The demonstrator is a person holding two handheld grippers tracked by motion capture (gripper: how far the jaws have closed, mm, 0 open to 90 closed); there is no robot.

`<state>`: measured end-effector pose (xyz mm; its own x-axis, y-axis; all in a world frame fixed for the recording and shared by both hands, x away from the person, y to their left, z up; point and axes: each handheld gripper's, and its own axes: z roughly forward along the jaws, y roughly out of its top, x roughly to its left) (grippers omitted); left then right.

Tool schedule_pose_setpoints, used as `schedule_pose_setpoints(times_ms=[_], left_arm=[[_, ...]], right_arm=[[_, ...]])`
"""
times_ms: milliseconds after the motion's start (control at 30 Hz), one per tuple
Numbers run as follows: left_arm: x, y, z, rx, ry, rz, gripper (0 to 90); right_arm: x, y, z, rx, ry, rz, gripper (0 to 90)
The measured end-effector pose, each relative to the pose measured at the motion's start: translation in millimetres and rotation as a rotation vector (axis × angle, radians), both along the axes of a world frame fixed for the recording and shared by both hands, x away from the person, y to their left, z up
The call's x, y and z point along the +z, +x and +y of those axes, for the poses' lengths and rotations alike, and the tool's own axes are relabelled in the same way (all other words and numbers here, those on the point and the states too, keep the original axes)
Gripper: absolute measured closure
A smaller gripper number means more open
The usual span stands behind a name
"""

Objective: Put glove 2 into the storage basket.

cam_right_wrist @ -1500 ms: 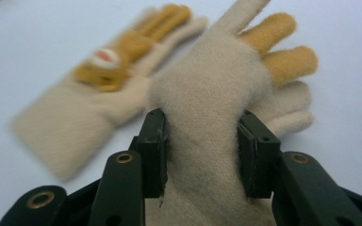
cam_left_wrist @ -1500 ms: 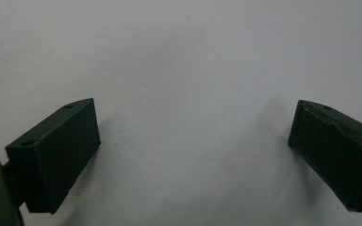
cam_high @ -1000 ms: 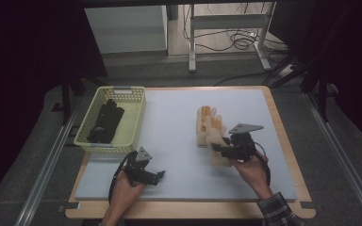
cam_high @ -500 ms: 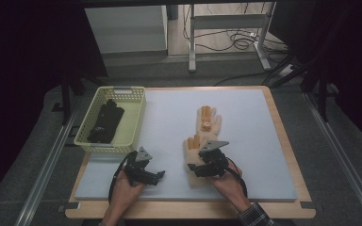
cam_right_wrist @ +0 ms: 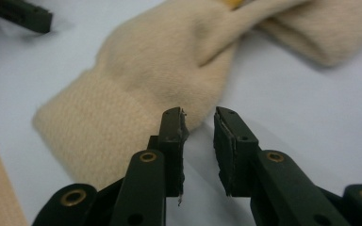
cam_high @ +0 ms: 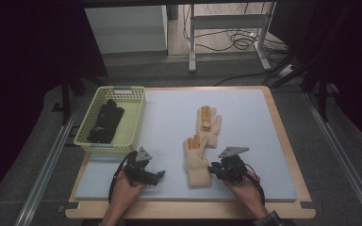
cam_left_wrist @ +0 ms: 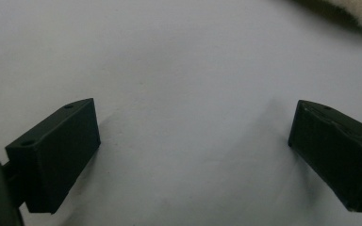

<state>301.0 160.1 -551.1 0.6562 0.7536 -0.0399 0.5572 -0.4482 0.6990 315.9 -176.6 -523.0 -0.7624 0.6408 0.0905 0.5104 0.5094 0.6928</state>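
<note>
Tongs on the right (cam_high: 215, 170) sit low on the counter (cam_high: 283, 141) at the right edge of the near cream glove (cam_high: 196, 160). In the right gripper view these tongs (cam_right_wrist: 200, 123) show a narrow gap between the jaws, which have just been closing; no fabric lies between them, and the left jaw tip stands just at the glove's edge near the ribbed cuff (cam_right_wrist: 82, 127). Near glove lies flat, cuff toward the person, orange fingertips pointing away and just meeting the cuff of the second cream glove (cam_high: 208, 121) beyond it.

Left tongs (cam_high: 158, 176) rest near the front edge, well apart from the gloves. In the left gripper view the jaws stand wide apart over bare counter surface, gripping nothing. Yellow basket (cam_high: 136, 117) at far left holds a dark item (cam_high: 104, 121).
</note>
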Motion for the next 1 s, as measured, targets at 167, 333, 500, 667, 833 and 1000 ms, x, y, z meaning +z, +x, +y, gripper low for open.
schedule_pose_setpoints(times_ms=[167, 333, 500, 667, 833, 1000], left_arm=[[0.0, 0.0, 0.0, 0.0, 0.0, 0.0, 2.9], [0.1, -0.1, 0.0, 0.0, 0.001, 0.0, 2.9], [0.0, 0.0, 0.1, -0.001, 0.001, 0.0, 2.9], [0.0, 0.0, 0.0, 0.0, 0.0, 0.0, 2.9], [0.0, -0.1, 0.0, 0.0, 0.001, 0.0, 2.9], [0.0, 0.0, 0.1, -0.001, 0.0, 0.001, 2.9]], right_arm=[[-2.0, -8.4, 13.8, 0.052, 0.02, 0.008, 71.8], [0.0, -13.3, 22.8, 0.081, 0.005, -0.018, 69.4], [11.1, 5.5, 10.3, 0.001, 0.033, -0.047, 69.9], [7.2, 34.4, 15.0, -0.051, 0.063, -0.028, 60.5], [-7.8, 43.0, 27.5, -0.041, 0.043, -0.009, 83.4], [6.1, 27.8, 27.2, -0.04, 0.012, -0.081, 87.0]])
